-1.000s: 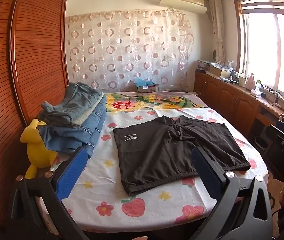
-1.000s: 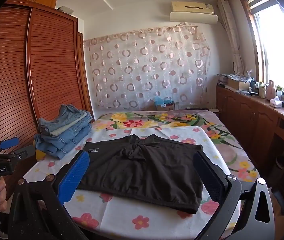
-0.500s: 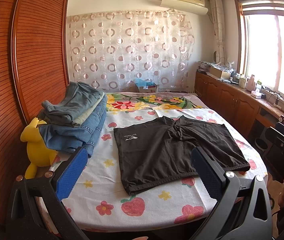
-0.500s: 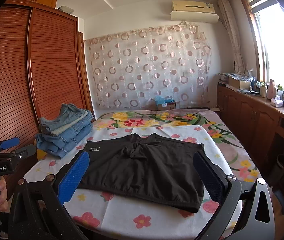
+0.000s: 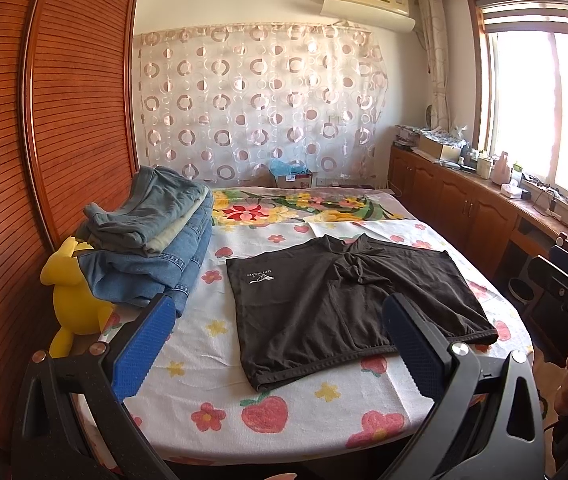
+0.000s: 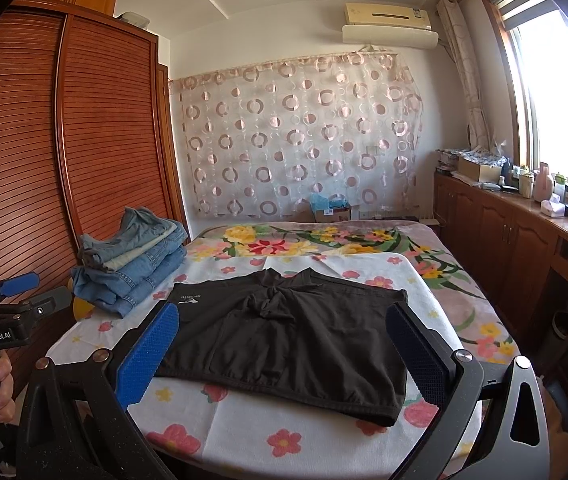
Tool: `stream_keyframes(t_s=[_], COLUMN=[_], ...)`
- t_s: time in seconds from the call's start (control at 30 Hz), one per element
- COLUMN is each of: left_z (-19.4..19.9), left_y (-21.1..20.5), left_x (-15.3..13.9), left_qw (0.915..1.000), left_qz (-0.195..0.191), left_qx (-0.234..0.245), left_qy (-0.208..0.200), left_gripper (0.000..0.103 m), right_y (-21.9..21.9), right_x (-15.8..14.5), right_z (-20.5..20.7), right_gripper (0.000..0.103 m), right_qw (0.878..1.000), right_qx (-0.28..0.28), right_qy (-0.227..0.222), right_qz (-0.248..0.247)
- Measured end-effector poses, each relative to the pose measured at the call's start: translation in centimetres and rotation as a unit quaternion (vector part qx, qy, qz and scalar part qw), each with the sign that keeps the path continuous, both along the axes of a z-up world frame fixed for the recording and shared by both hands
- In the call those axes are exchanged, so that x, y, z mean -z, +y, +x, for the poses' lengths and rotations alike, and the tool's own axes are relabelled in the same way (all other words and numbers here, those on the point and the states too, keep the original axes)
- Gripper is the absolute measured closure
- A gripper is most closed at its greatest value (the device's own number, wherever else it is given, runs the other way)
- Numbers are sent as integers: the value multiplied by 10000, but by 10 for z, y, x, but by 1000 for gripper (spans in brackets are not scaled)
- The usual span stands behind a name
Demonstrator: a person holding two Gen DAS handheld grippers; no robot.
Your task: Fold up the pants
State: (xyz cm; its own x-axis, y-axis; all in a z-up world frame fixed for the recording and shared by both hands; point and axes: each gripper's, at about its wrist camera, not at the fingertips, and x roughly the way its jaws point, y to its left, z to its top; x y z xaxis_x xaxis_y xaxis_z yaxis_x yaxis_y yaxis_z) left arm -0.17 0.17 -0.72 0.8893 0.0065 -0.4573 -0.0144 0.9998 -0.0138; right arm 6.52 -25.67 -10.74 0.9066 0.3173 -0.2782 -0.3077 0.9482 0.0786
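Dark brown shorts [image 5: 348, 304] lie spread flat on the flower-print bed cover [image 5: 203, 356], waistband toward me, a small white logo on the left leg. They also show in the right wrist view [image 6: 292, 340]. My left gripper [image 5: 279, 344] is open and empty, held above the bed's near edge in front of the shorts. My right gripper [image 6: 284, 348] is open and empty, also short of the near hem. Each gripper appears at the edge of the other's view, hand-held.
A stack of folded jeans [image 5: 151, 240] sits at the bed's left side, with a yellow plush toy [image 5: 71, 300] beside it. A slatted wooden wardrobe [image 5: 63, 120] stands left. Wooden cabinets [image 5: 464, 208] with clutter line the right wall under the window.
Both grippers have drifted only slightly; the view has hardly shifted. The shorts lie unchanged and both grippers stay open.
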Motion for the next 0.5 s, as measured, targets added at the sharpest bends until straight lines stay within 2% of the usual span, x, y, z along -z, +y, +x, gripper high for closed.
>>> stream_keyframes(t_s=[0.5], left_z=[-4], left_y=[-6], left_x=[-7], left_qw=[10000], left_qz=[21], left_qx=[-22], left_qy=[-31], left_gripper=[0], right_y=[2], right_x=[1], right_z=[-1], right_gripper=[0], right_qw=[10000], right_qx=[-7], right_qy=[-9], right_qz=[-7])
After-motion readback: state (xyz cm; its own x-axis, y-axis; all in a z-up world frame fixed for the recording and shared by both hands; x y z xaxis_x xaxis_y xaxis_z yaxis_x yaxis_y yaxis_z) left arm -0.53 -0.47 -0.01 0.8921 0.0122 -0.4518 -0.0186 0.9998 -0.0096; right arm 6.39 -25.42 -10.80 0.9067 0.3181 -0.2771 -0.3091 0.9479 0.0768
